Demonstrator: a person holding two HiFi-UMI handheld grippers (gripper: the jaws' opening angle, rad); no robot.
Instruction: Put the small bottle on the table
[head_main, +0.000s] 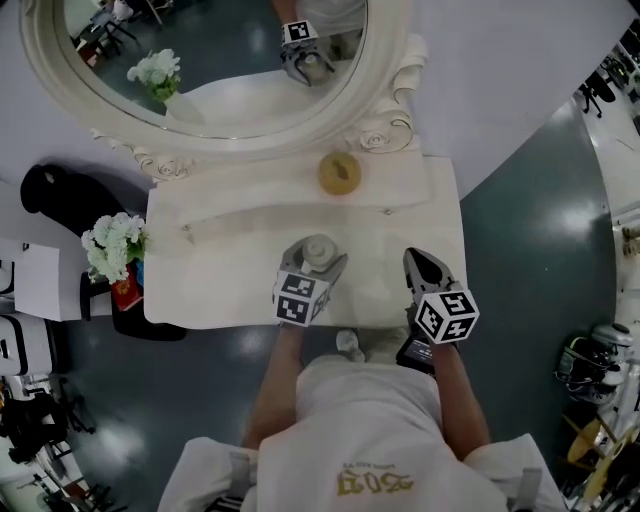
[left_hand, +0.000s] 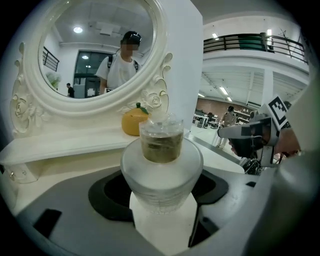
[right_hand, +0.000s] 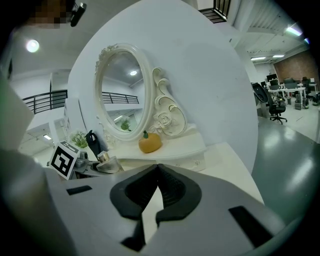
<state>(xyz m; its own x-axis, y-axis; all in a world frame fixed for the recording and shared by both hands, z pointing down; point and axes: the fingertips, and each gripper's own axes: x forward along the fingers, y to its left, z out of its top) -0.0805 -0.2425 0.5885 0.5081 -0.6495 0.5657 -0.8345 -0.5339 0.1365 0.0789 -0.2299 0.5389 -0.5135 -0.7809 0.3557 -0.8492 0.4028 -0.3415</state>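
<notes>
left hand-held gripper (head_main: 318, 258) grips the small bottle (left_hand: 161, 167) upright, cap pointing up.

My left tool (head_main: 314, 266) clasps the small bottle (head_main: 318, 248) over the white bench (head_main: 220, 280), my right tool (head_main: 420, 264) near beside it.

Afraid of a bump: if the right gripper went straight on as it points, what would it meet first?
The right gripper would probably meet the raised back shelf, just right of the orange ornament; depth is unclear.
</notes>
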